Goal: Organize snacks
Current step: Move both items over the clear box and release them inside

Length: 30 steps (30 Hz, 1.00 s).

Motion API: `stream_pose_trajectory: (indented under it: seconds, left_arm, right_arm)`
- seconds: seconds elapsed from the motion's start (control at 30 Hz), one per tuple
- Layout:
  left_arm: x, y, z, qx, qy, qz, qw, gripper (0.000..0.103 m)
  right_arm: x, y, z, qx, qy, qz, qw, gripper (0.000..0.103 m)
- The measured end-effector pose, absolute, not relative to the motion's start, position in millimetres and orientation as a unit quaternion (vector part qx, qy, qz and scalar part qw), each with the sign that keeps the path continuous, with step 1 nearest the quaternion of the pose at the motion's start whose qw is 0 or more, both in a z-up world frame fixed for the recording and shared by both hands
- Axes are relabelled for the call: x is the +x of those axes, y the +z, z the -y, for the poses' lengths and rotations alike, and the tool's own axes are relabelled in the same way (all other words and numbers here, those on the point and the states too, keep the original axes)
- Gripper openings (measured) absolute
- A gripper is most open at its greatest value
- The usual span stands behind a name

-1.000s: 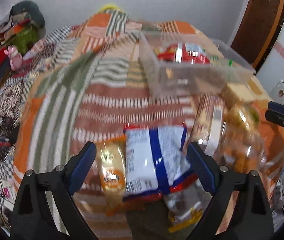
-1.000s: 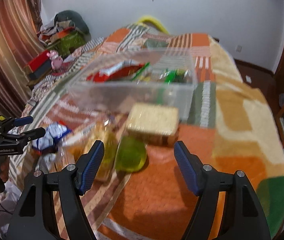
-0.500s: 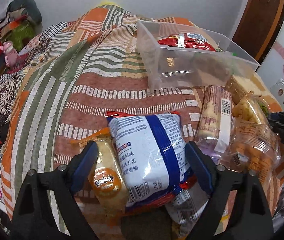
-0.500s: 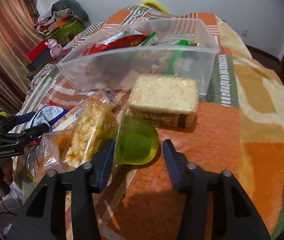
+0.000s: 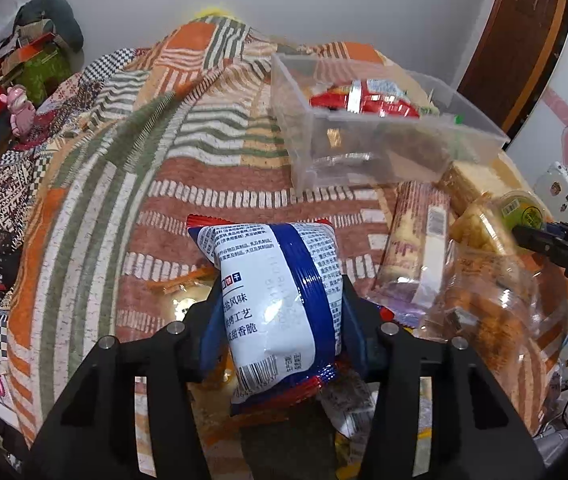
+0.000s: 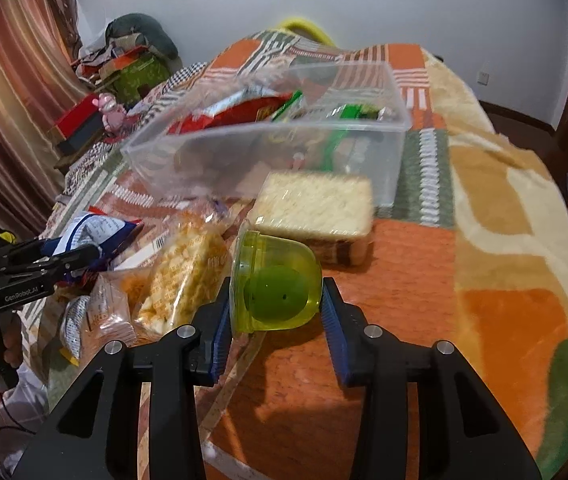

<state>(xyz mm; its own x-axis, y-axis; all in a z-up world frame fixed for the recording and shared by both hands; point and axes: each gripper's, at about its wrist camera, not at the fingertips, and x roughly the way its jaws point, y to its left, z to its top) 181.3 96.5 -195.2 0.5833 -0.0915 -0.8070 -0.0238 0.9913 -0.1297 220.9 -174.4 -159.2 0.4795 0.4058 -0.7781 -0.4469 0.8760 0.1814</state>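
The left tool is clenched on a blue-and-white bag, one blue pad on each side of it, with the bag's far end reaching out over the bed. In the right wrist view this tool comes in level from the left edge, pointing right, the bag at its tip.

The right tool grips a green cup lying on its side, its pads pressed against the two sides. In the left wrist view it enters from the right edge with the cup at its tip.

Between the two tools lies a heap of snacks: a puffed-snack pack, a long biscuit pack and a pale wrapped cake. Beyond them, at the far side, stands a clear bin holding a red packet and green wrappers.

Everything sits on the bed, under a blanket patterned in orange, green and cream. On the far left are a striped curtain, a pink toy and piled clothes. A white wall backs the room, and a brown door stands at the right.
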Motion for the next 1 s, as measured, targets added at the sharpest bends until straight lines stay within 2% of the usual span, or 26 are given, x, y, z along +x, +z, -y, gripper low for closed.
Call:
stream_pose_trajectory:
  seconds: [0.53, 1.0]
  left_arm:
    - [213.8, -108.6, -80.8, -0.06, -0.033, -0.361, 0.93, 0.051]
    - [292.1, -111.1, -52.3, -0.058, -0.054, -0.356, 0.931, 0.051]
  right_arm:
    - [243.6, -100.5, 172.6, -0.015, 0.247, -0.364, 0.898, 0.037]
    - [297.8, -111.0, 132.2, -0.036, 0.257, -0.367, 0.893, 0.037]
